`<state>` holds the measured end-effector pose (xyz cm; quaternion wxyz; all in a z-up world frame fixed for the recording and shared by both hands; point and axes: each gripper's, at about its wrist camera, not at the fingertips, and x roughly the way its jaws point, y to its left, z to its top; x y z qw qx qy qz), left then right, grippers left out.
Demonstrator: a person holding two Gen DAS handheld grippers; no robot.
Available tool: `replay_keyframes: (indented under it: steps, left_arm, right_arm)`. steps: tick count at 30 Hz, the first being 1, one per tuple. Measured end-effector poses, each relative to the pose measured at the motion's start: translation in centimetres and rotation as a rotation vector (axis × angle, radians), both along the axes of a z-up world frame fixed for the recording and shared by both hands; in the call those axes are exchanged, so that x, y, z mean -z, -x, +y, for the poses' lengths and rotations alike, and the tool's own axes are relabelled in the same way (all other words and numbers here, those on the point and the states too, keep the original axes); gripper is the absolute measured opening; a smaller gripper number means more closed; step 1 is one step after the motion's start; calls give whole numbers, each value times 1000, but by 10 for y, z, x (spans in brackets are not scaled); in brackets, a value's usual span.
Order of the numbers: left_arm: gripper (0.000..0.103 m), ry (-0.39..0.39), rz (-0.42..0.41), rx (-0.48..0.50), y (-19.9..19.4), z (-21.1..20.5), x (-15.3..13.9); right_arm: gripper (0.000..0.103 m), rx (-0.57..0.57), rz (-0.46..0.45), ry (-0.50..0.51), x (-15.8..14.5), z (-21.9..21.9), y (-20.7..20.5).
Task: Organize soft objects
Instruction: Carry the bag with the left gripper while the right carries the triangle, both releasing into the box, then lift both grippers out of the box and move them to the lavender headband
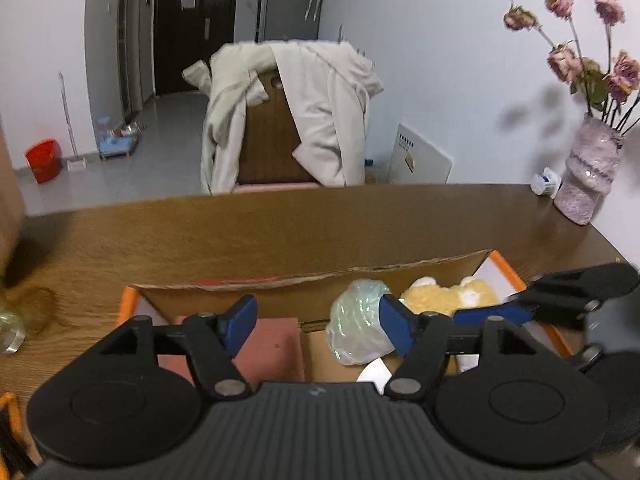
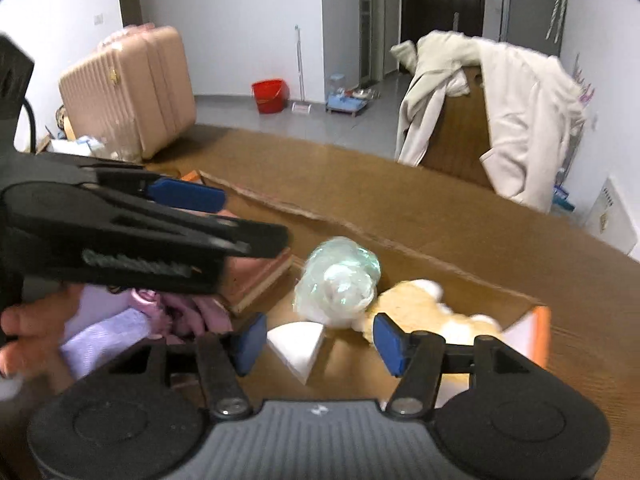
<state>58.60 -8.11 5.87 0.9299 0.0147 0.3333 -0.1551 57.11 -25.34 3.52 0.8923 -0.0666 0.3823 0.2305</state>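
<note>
Now over open cardboard box [image 1: 304,280]: left gripper [image 1: 320,322] and right gripper [image 2: 320,344] both parted, empty; clear-wrapped white bundle [image 2: 338,282] beside yellow plush toy [image 1: 448,296].

Open cardboard box [image 1: 420,266] on table, orange-trimmed flaps. Inside: pale green-white crinkly wrapped bundle [image 2: 338,280], roughly centre; yellow-and-white plush toy [image 2: 420,306] lying at its 4 o'clock, touching; white wedge-shaped piece [image 2: 298,344] flat at 6 o'clock; pink block [image 1: 272,340] at 9 o'clock; pink and lilac cloths [image 2: 160,316] bunched at 8 o'clock.
</note>
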Motion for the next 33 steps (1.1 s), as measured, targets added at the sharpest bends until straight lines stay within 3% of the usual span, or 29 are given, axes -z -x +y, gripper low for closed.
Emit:
replay_keyframes:
  steps: [10,15,21,25,29,33]
  left_arm:
    - [80,-65,-156,-30,114,20,-90]
    - [82,-85,-221,-45,190,22,-103]
    - [88,-100,-345,-101,298,24,-79]
    - [94,-62,-377,-97,366,25,-46]
    - [96,-32,-367,-131,423,30,-11]
    - [96,1,-284,-161,448,37,10]
  right_arm:
    - [73,76,-168,17,-97,-66,116]
    - [78,82,-244,5,-115,-81,185]
    - [81,93,-363,-45,-101,-84,276]
    - [87,112,-412,-100,-71,-83,340]
    - [87,142,-400,-128,-34,-80,395]
    - [87,205,-345,-201,-2,-79,430]
